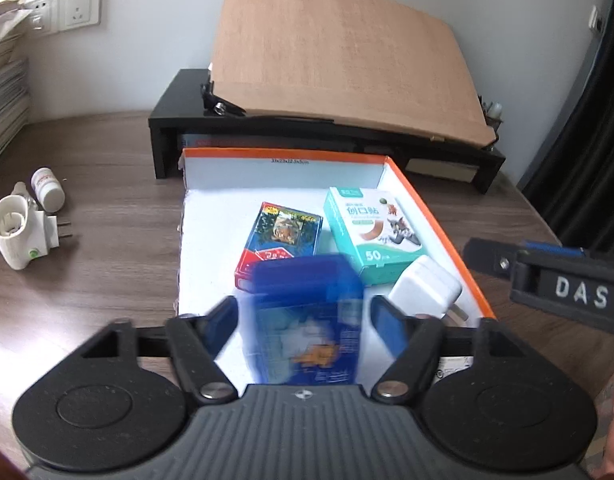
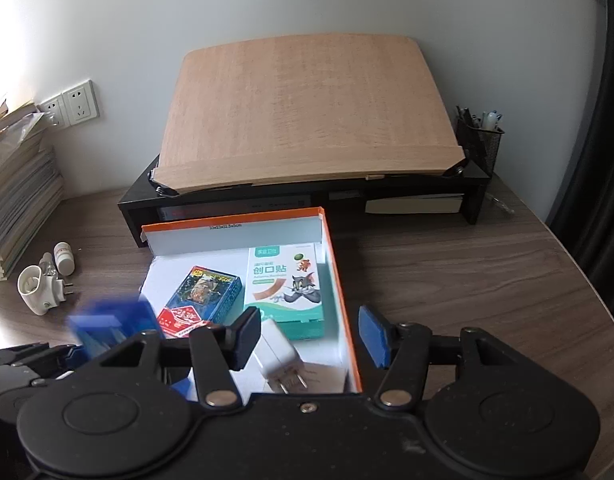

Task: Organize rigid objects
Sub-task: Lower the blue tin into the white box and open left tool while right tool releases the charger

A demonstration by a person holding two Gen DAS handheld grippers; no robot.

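Both tongs stand apart: the left gripper (image 1: 303, 324) brackets a blurred blue box (image 1: 307, 320) without pressing it, the right gripper (image 2: 309, 336) hangs over a white charger (image 2: 277, 354), all above the orange-rimmed tray (image 1: 439, 216) holding cards (image 1: 281, 242) and plasters (image 1: 371, 232).

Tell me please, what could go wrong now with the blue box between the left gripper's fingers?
The blue box looks blurred and unclamped between the open left gripper; it may tumble onto the card pack or the white charger. It could also tip over the orange tray edge.
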